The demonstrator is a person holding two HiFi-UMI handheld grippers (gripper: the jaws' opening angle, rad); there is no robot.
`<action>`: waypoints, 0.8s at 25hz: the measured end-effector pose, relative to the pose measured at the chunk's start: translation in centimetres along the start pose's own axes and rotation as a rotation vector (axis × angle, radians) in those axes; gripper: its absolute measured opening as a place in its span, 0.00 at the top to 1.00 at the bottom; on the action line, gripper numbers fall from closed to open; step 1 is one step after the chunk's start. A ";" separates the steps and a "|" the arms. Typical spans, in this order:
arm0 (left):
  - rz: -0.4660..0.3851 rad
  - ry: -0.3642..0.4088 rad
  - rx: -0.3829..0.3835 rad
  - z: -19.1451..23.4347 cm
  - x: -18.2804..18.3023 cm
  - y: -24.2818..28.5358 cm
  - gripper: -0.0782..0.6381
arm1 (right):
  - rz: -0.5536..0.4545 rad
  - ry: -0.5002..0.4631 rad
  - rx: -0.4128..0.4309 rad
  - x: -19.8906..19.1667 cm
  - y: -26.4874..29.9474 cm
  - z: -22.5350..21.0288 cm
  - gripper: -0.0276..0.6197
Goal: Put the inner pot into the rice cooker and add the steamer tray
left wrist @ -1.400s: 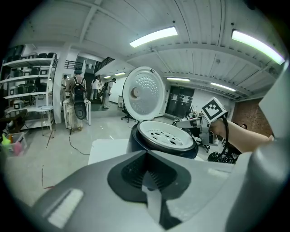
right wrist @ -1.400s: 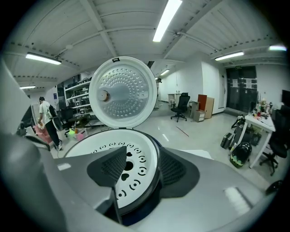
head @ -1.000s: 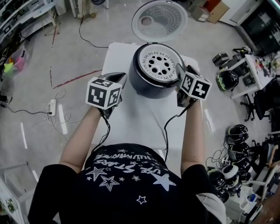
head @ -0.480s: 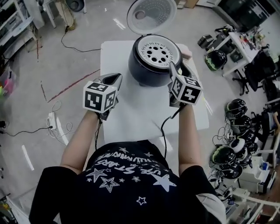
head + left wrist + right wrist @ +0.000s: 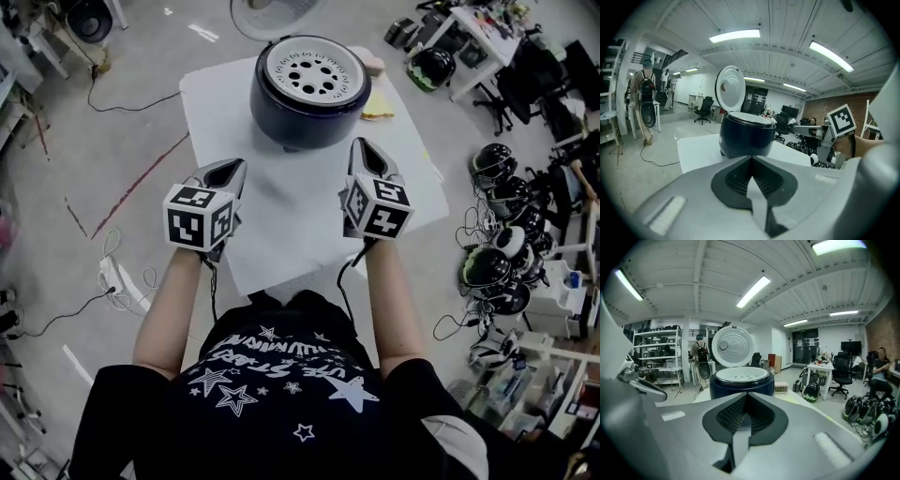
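— Fingers on the left gripper: how do they stand?

— Pressed together, tip to tip, with nothing between them. The dark ribbed pads meet along one line.

— And the right gripper?

— Its fingers have just been closing. They are together too, and empty.

— Where are the two grippers?

— Over the near half of the white desk, side by side and well apart. Each points toward the rice cooker, and neither touches it.

— What about the cooker itself?

— It is dark blue and stands at the far end of the desk, with its lid raised upright behind it. The steamer tray, white with round holes, sits in its open top.

— And the inner pot?

— The tray covers the opening, so I cannot make the pot out in any view.

— Is anything beside the cooker?

— A flat yellow thing lies on the desk just to its right. Helmets sit on the floor beyond the desk's right edge.
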State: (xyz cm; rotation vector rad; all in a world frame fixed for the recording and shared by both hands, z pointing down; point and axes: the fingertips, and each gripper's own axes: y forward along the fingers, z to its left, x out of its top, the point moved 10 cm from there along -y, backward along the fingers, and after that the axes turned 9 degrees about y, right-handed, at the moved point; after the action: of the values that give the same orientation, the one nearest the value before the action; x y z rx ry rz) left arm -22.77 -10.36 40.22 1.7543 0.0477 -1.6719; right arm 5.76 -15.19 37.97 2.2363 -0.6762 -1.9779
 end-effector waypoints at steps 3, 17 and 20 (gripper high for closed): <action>0.011 -0.009 -0.021 -0.2 -1.2 0.6 0.89 | 0.058 0.001 -0.014 -1.6 -0.1 0.4 0.92; 0.030 0.017 -0.072 -7.1 -4.1 -4.7 0.89 | 0.109 -0.017 0.013 -5.7 -10.0 1.0 0.92; 0.033 0.023 -0.073 -8.4 -4.9 -6.5 0.89 | 0.106 -0.005 0.009 -6.9 -12.9 1.4 0.92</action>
State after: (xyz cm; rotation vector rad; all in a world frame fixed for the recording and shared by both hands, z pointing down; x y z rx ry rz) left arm -19.45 0.84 40.97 1.7112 0.0887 -1.6062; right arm 7.41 -0.73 39.66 2.1529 -0.7877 -1.9353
